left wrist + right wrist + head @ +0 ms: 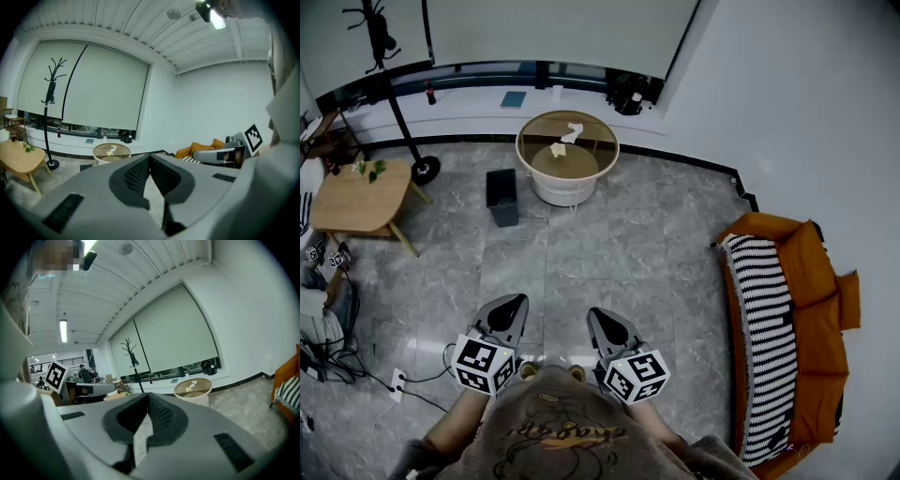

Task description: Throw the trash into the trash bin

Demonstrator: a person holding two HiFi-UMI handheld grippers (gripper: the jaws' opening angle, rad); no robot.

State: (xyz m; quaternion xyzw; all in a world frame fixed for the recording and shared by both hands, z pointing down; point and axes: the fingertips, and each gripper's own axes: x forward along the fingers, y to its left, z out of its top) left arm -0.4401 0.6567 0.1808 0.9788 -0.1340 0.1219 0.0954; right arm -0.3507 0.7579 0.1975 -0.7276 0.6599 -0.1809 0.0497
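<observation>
Two pieces of crumpled white paper trash (573, 132) (558, 149) lie on a round glass-topped table (534, 127) across the room. A dark trash bin (502, 197) stands on the floor just left of that table. My left gripper (514, 302) and right gripper (600, 317) are held side by side close to my body, far from the table, both pointing toward it. Each is shut with nothing between its jaws. The left gripper view shows the table (123, 152) and the trash (111, 150) beyond the closed tips (150, 157). The right gripper view shows the same table (206, 389) past its tips (148, 397).
A wooden side table (361, 197) and a coat stand (398, 122) are at the left. An orange sofa with a striped blanket (769, 319) lines the right wall. Cables and a socket (394, 380) lie on the floor at the near left. Grey tiled floor stretches between me and the round table.
</observation>
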